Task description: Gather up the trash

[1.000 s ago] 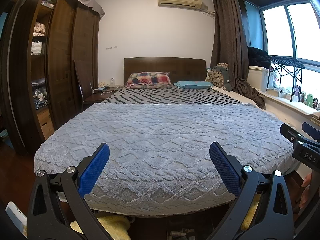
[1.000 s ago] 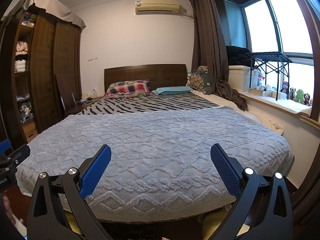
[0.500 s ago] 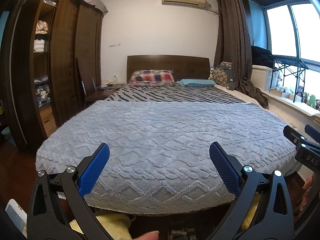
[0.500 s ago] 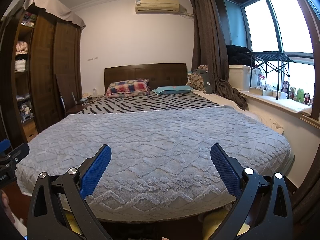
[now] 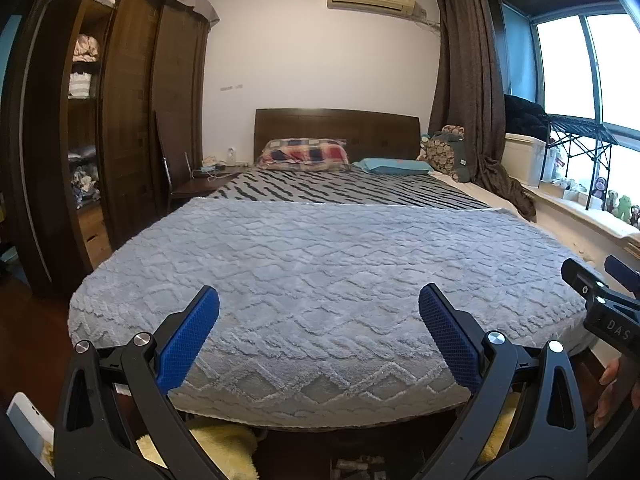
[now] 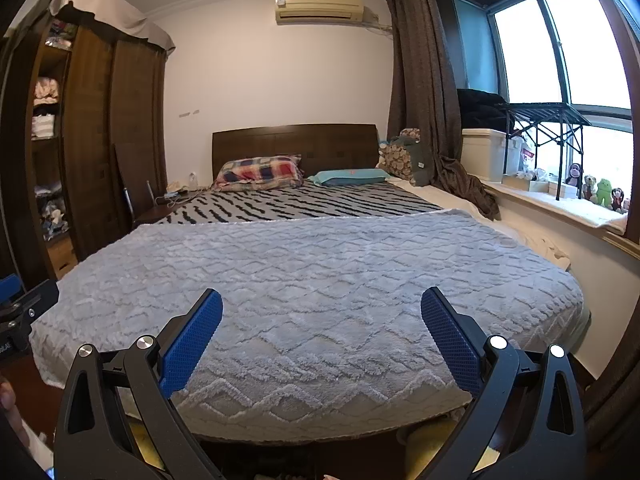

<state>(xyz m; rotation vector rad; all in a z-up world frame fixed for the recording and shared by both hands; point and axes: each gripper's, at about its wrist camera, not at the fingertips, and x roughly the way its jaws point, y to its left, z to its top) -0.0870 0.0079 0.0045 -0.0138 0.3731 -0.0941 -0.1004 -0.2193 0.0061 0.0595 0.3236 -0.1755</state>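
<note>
Both grippers hover at the foot of a bed [image 5: 320, 264] covered by a grey textured blanket [image 6: 312, 280]. My left gripper [image 5: 319, 314] is open, blue pads wide apart, nothing between them. My right gripper [image 6: 321, 316] is open too and holds nothing; its black body also shows at the right edge of the left wrist view [image 5: 608, 308]. No piece of trash can be made out on the blanket. Small items lie on the floor under the bed's foot [image 5: 356, 465], too unclear to name.
A dark wooden wardrobe [image 5: 100, 128] with open shelves stands left. A nightstand [image 5: 200, 186] sits by the headboard. Pillows [image 5: 304, 154] lie at the far end. A windowsill [image 6: 560, 204] with plush toys and a black rack runs along the right. Yellow fluffy fabric [image 5: 224, 446] lies below.
The left wrist view has swung slightly right and nearer the bed. The right wrist view has barely shifted. Both grippers stay open.
</note>
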